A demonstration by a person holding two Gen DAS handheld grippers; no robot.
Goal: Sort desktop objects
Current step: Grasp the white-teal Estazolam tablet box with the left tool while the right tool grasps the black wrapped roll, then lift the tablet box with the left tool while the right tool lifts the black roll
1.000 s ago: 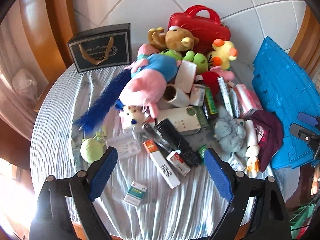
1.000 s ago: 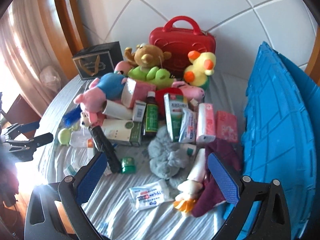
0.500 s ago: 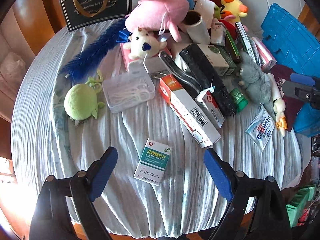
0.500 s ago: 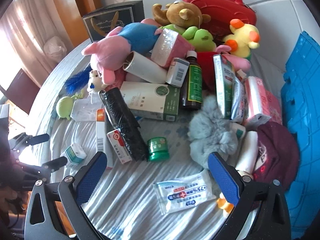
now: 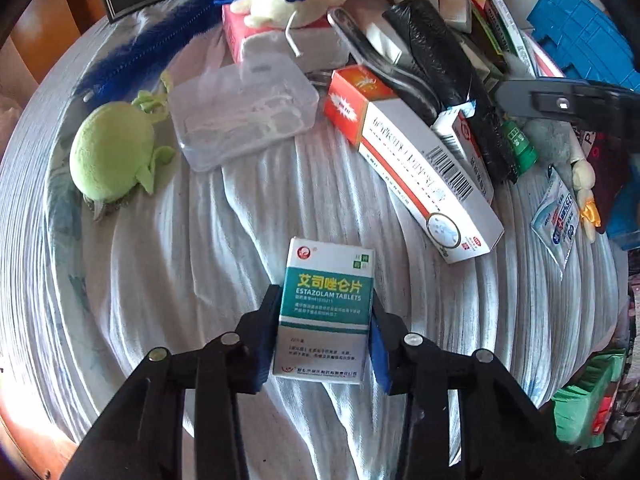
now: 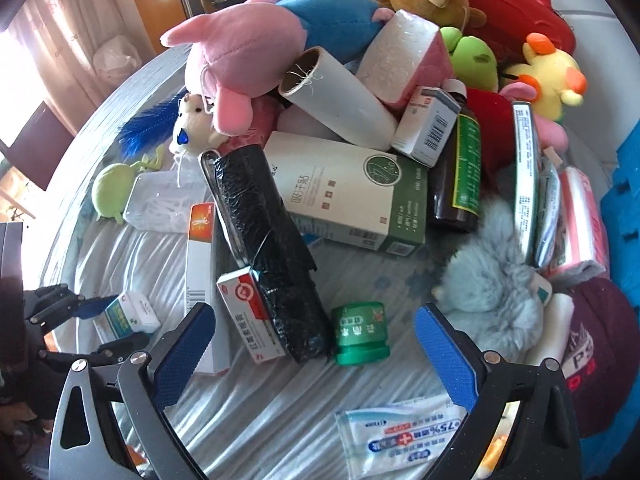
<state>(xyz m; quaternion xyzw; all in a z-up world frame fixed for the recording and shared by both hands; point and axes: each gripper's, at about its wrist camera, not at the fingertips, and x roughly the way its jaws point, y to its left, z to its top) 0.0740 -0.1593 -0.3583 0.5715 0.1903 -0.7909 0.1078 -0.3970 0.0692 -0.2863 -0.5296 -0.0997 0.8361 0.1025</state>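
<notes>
Landmark: the teal-and-white tablet box, lying flat on the rumpled white cloth near the table's front edge. Left of the box and farther back, a green plush ball; behind that, a blue feather. Up-left of the box, a clear plastic case, well apart from it. Left gripper straddles the box, one blue pad tight along each long side; jaws closing, box between them, pads at or on its edges, box not lifted off the cloth. Up-right of the box, a long white-and-red carton, near but not touching; a black wrapped roll leans over the carton's far end. Right wrist view, left to right: the same box sits far left in the left gripper's jaws. Right of the box, the carton, then a smaller red-and-white box, then the black roll. Right gripper has its jaws wide apart, nothing clamped; a green jar lies on its side on the cloth between and just beyond the fingertips, untouched. Farther right, a grey furry toy. Nearest the camera, a wipes sachet.
</notes>
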